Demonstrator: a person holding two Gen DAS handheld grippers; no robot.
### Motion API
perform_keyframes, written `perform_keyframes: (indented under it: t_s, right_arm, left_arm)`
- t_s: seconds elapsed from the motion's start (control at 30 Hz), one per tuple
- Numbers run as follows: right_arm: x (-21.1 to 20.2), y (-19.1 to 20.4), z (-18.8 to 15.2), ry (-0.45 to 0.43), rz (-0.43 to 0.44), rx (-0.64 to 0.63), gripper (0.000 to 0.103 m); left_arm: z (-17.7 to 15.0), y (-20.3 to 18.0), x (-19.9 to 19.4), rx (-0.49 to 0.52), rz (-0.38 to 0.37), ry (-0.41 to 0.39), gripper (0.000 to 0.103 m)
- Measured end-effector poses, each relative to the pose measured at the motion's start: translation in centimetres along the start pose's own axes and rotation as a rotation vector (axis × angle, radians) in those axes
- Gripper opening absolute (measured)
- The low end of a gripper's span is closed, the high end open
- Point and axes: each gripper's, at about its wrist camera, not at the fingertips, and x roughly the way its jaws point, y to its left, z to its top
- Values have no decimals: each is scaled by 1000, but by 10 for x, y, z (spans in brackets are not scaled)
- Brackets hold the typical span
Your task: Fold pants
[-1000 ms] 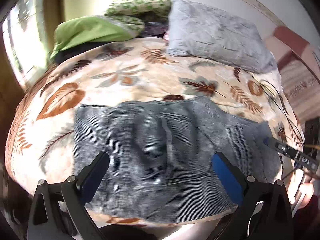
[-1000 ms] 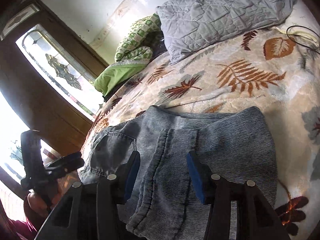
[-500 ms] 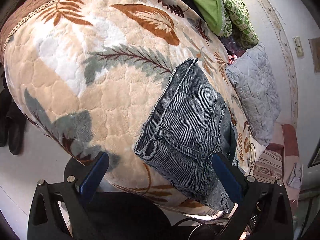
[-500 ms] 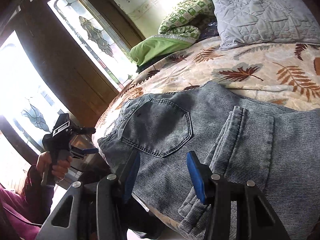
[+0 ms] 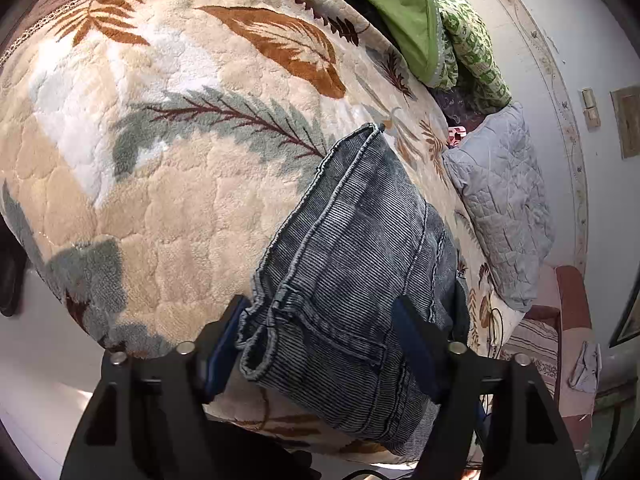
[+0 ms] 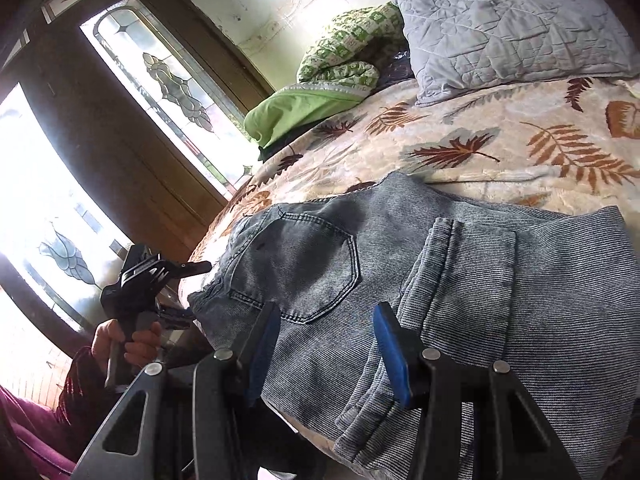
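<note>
The left gripper has its jaws closing around the waistband end of the jeans, with the denim bunched between the blue pads; whether they already press on it cannot be told. The right gripper has its jaws partly apart over the near edge of the jeans, beside the back pocket, with cloth lying between the pads but no clear pinch.

The jeans lie already folded, in layers, at the near edge of the bed, on a plush leaf-print blanket.

The denim looks soft yet thick and fairly heavy. It will likely sag and slide when lifted, but won't tear. The stiff waistband and seamed edges seem the firmest places to grip, taking all layers together.

A grey pillow and green bedding lie farther back.
</note>
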Motion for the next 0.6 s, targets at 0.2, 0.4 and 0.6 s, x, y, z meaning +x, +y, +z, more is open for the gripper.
perform_keyframes:
  t_s: [0.2,0.4,0.6]
  right_arm:
    - [3,-1,0,3,-20,-1,52]
    - [6,0,-1,12,-25,-15,52]
    - [-1,-3,2,-21,-37,0,52]
  left_arm:
    - [-1,-2,-6,45,-21,-24,22]
    - [-9,-56,-35,229,-47,-115,19]
    - [-29,-135,-62,458,-111,-148,19]
